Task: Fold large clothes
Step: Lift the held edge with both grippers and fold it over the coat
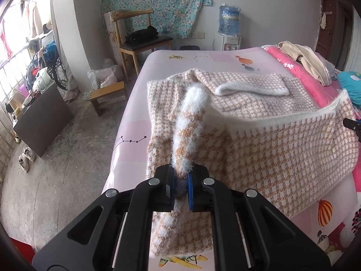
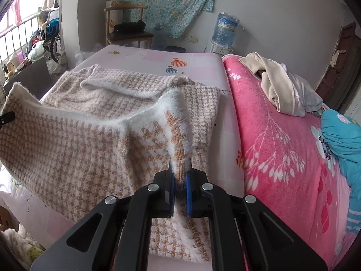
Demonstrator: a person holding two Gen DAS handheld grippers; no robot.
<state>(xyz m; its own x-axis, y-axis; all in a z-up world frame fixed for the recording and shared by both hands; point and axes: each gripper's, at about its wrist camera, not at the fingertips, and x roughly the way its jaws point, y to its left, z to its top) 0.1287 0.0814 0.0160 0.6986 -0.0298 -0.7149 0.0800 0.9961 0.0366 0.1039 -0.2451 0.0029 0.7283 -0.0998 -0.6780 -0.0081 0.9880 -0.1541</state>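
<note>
Both grippers, left and right, clamp the sweater's hem above the bed's near edge; uneven pulling could skew the fold; fuzzy knit may slip.

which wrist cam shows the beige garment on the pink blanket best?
Right wrist: the beige garment sits large and mostly unobstructed on the pink blanket. Left wrist shows it smaller, squeezed toward the right edge of the frame.
</note>
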